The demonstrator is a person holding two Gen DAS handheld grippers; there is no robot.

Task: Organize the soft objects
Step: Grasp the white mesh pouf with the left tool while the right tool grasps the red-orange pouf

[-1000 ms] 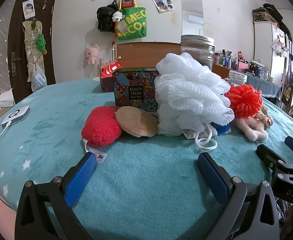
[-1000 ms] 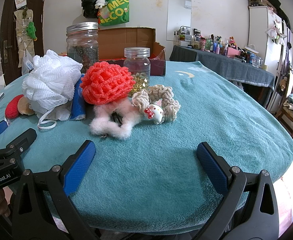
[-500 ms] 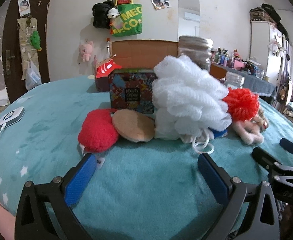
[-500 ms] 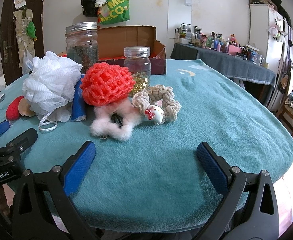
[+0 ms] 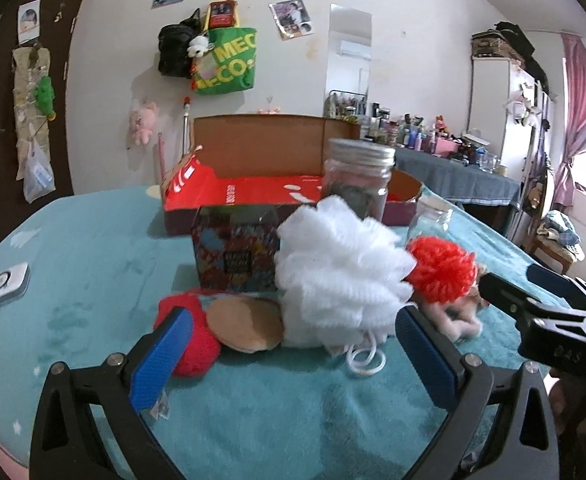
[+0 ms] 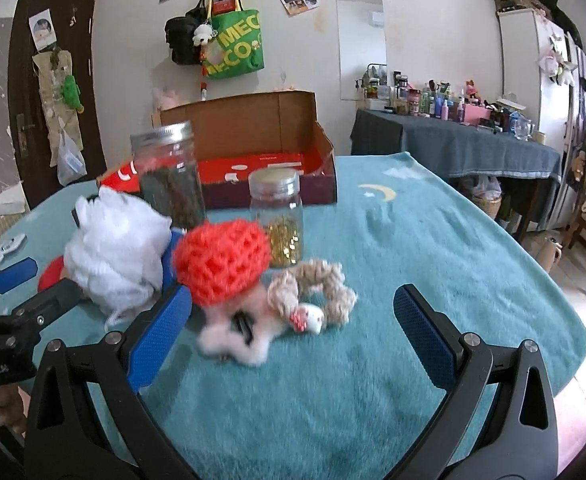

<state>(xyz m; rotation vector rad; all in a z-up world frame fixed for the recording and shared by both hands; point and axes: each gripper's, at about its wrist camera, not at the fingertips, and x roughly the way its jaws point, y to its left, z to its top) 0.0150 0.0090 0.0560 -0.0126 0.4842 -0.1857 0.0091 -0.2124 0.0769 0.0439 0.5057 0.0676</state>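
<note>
both grippers hang over the teal blanket with jaws spread wide, holding nothing. the left gripper faces a white mesh bath pouf, with a red knitted puff and a tan round pad touching at its left. the right gripper faces an orange crochet ball, a pink fluffy piece and a beige braided scrunchie, near two glass jars and an open cardboard box.
</note>
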